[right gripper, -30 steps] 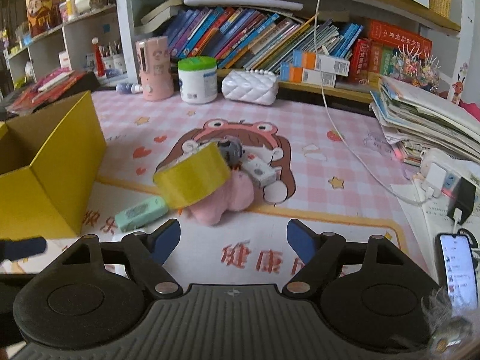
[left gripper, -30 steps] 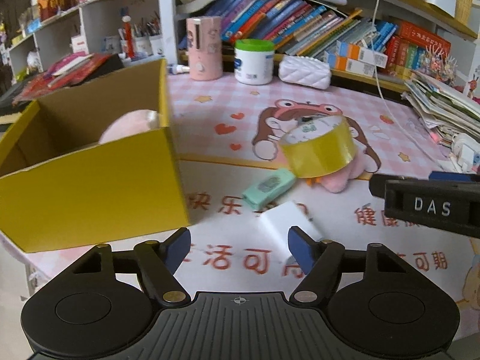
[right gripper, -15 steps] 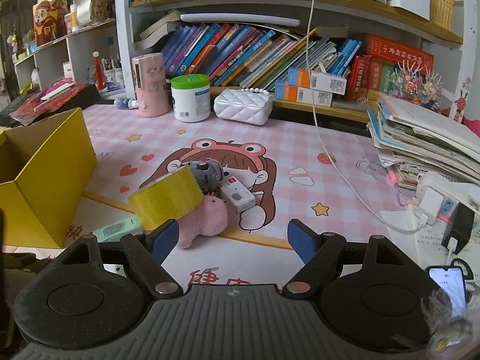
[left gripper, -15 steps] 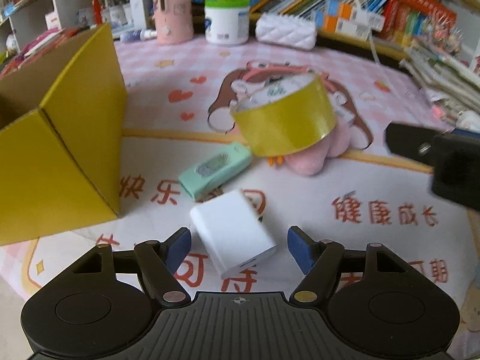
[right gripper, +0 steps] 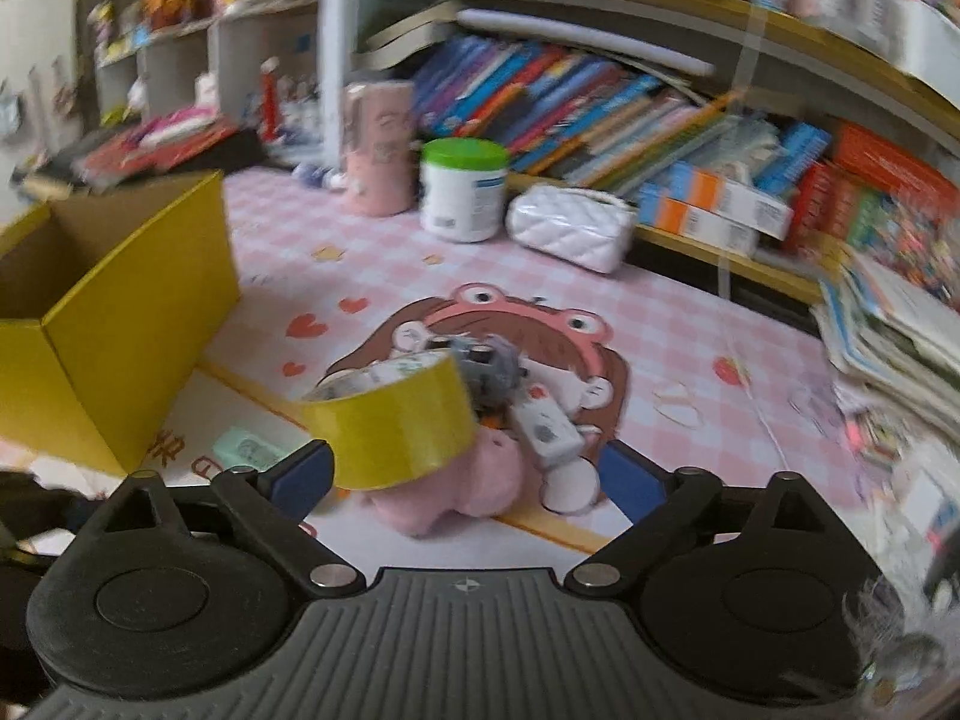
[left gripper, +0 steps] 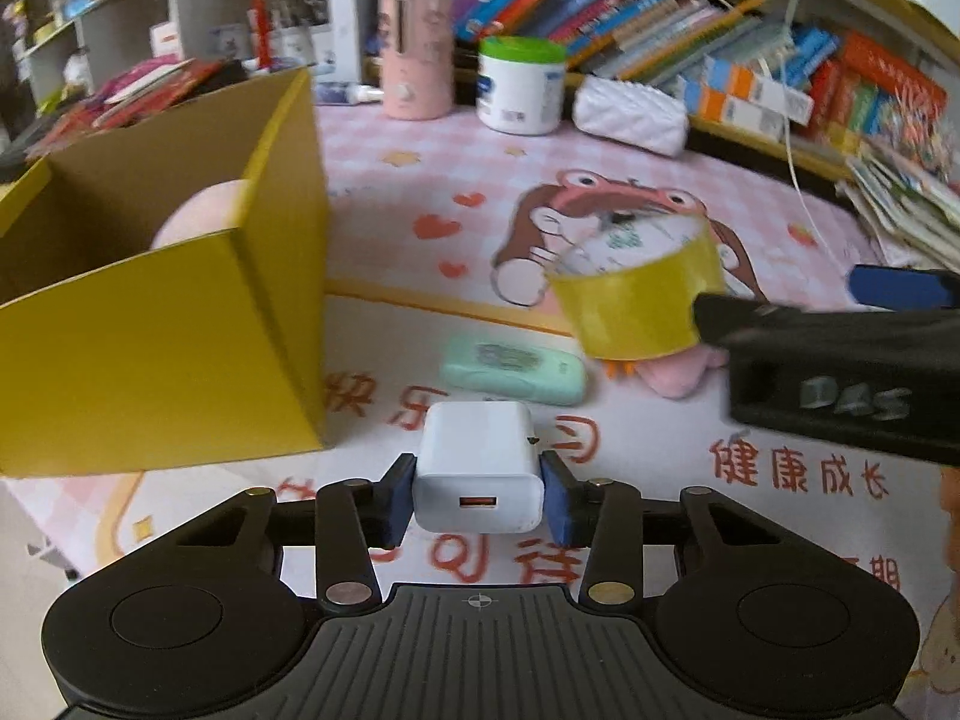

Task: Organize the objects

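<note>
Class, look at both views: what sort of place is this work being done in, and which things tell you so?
Most likely a child's study desk at home: crowded bookshelves behind, a pink cartoon desk mat with Chinese characters, and a pot of pens on the side shelf.

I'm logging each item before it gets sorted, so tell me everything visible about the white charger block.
The white charger block is a glossy plastic cube with rounded corners. One orange-lined USB port faces the camera, and a small dark mark sits on its right edge. It lies just above the pink printed desk mat, beside the yellow cardboard box and before a mint-green case. The left hand-held gripper is closing, its blue pads at both sides.
</note>
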A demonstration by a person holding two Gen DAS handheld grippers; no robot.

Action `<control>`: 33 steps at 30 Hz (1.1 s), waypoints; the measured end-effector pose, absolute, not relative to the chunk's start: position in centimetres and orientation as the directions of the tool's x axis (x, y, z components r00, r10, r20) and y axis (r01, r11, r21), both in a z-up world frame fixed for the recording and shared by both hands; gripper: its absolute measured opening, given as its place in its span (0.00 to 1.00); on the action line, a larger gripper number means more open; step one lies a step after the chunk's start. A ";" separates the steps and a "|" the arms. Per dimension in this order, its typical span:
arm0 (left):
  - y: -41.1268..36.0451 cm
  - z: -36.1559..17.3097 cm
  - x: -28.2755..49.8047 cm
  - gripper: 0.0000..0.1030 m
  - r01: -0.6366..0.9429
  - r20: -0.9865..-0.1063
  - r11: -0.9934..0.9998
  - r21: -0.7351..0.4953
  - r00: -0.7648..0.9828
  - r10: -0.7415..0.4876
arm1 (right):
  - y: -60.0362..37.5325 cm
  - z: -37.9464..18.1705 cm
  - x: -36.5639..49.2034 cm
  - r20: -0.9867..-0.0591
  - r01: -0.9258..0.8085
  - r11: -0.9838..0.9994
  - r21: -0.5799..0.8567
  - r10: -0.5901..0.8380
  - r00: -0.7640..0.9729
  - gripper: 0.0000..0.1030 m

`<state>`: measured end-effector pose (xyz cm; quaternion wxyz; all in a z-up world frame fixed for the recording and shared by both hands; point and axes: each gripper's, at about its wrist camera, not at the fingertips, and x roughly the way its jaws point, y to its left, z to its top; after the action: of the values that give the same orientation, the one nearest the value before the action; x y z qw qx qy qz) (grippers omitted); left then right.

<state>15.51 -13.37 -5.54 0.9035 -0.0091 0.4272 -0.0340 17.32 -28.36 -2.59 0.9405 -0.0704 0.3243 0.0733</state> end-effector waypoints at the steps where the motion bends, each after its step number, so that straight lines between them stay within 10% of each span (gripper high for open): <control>1: -12.8 -5.4 15.3 0.40 0.039 -0.770 0.998 -0.057 0.634 -0.069 | -27.7 -2.8 17.8 -0.626 -0.209 0.972 -0.109 0.097 0.774 0.94; 9: -10.2 -4.2 14.0 0.40 0.000 -0.738 0.994 -0.111 0.670 -0.083 | -23.9 -5.1 20.9 -0.655 -0.331 0.905 -0.267 0.081 0.751 0.92; 11: -10.1 -3.9 13.7 0.40 0.004 -0.728 0.994 -0.113 0.681 -0.086 | -23.7 -5.4 21.5 -0.661 -0.337 0.900 -0.278 0.075 0.746 0.78; 30: -9.7 -2.8 12.9 0.40 0.030 -0.683 0.988 -0.153 0.719 -0.127 | -27.6 1.2 16.4 -0.499 -0.094 0.995 -0.018 0.073 0.863 0.69; 31: -9.6 -2.6 12.9 0.40 0.034 -0.678 0.987 -0.156 0.724 -0.131 | -27.6 1.2 15.9 -0.501 -0.086 0.996 -0.014 0.067 0.863 0.61; 32: -9.5 -2.4 12.9 0.40 0.039 -0.673 0.987 -0.157 0.728 -0.136 | -27.6 1.1 15.4 -0.497 -0.077 0.997 -0.014 0.060 0.866 0.25; 33: -9.4 -2.2 12.8 0.40 0.046 -0.667 0.986 -0.158 0.731 -0.141 | -27.5 1.1 15.1 -0.499 -0.072 0.997 -0.021 0.052 0.865 0.15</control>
<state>12.84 -9.44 -2.22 0.9282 -0.0651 0.3630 -0.0505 15.09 -27.55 1.13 0.9654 -0.0193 0.2579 0.0323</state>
